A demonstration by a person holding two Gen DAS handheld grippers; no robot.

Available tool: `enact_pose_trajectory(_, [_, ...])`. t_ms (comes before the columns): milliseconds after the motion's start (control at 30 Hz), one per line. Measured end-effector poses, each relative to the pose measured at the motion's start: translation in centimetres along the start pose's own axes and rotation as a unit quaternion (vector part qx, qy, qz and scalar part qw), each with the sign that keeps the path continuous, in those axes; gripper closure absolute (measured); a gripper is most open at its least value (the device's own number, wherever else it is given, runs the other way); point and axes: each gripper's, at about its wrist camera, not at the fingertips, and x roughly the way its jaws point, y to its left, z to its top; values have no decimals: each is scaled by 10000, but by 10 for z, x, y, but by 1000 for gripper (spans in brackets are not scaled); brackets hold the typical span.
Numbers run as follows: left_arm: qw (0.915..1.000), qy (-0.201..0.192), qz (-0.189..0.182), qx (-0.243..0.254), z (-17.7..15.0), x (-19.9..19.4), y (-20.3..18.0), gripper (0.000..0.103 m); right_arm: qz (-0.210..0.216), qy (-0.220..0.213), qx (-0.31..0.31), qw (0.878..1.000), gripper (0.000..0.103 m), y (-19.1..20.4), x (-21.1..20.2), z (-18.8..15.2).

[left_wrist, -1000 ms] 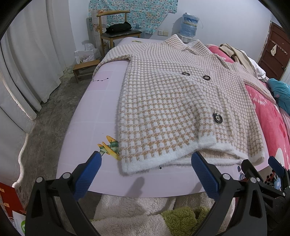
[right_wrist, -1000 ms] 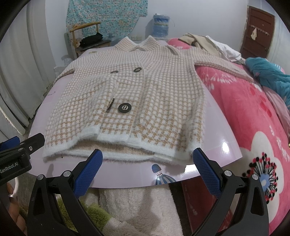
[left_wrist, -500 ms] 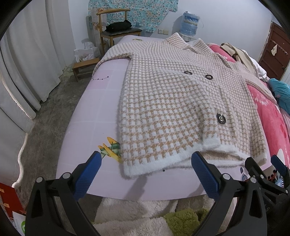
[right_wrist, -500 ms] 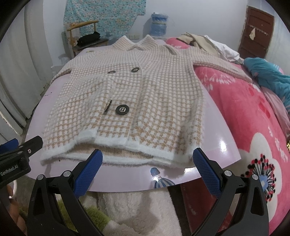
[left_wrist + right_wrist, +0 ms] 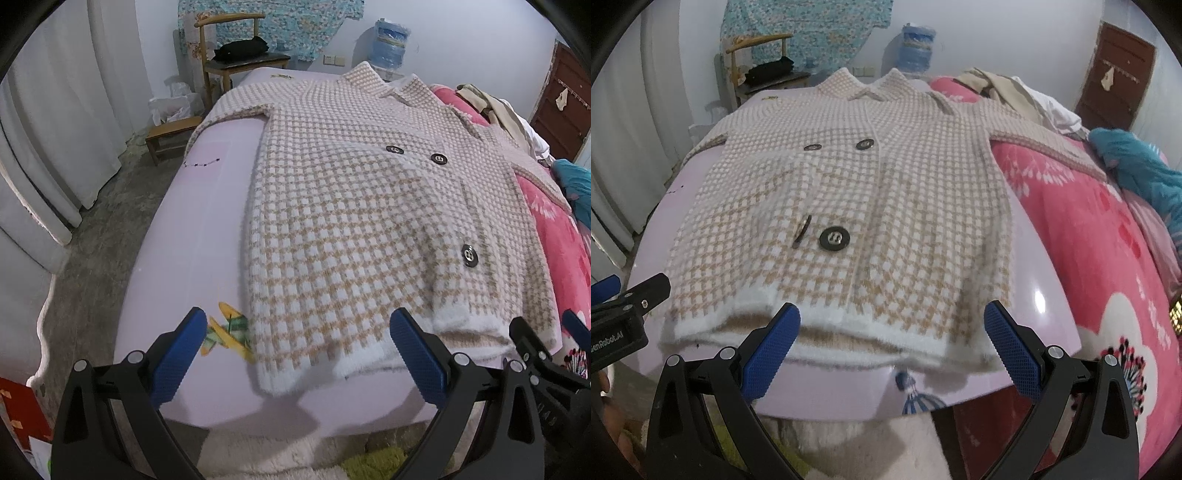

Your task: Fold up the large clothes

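Observation:
A beige and white checked cardigan (image 5: 362, 221) (image 5: 857, 206) with dark buttons lies flat and face up on a pale lilac sheet (image 5: 199, 229), collar at the far end and fluffy white hem nearest me. My left gripper (image 5: 295, 332) stands open over the hem's left corner, blue pads spread wide. My right gripper (image 5: 892, 328) is open too, its pads straddling the hem right of the middle. Nothing sits between either pair of fingers. The sleeves run off to both sides.
A pink flowered blanket (image 5: 1082, 236) covers the bed's right side, with a teal garment (image 5: 1137, 166) and a heap of pale clothes (image 5: 1012, 92) on it. A wooden chair (image 5: 236, 62) and a low stool (image 5: 170, 136) stand at the far left. White curtains (image 5: 55, 122) hang left.
Both grippers have come forward and lower toward the cardigan's hem, which now reaches between their pads. The cardigan itself has not moved.

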Motion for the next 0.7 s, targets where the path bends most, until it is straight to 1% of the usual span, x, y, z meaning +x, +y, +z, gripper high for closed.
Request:
enact_pose_trajectory(133, [9999, -125, 41, 88, 11, 10, 5, 6, -103, -112, -173, 9997, 7, 8, 7, 17])
enact_pose_trajectory(267, [9995, -281, 85, 152, 27, 21, 11, 6, -41, -368, -365, 9987, 7, 22, 14, 41])
enact_pose_trajectory(300, [9993, -325, 59, 188, 31, 23, 12, 6, 18, -420, -424, 9982, 7, 26, 16, 47])
enact_pose_trajectory(400, [9985, -464, -218, 202, 45, 31, 20, 6, 202, -520, -630, 9965, 7, 40, 25, 61])
enact_pose_trajectory(500, [9949, -695, -725, 24, 58, 38, 34, 6, 371, -588, -803, 9943, 7, 52, 37, 75])
enact_pose_trajectory(567, [9941, -802, -732, 6, 67, 42, 38, 6, 574, -644, -840, 9927, 7, 58, 44, 84])
enact_pose_trajectory(600, [9939, -853, -705, 37, 73, 45, 40, 6, 762, -677, -841, 9912, 7, 62, 50, 91])
enact_pose_trajectory(700, [9924, -1022, -685, 50, 90, 50, 50, 6, 1027, -705, -828, 9887, 7, 72, 61, 103])
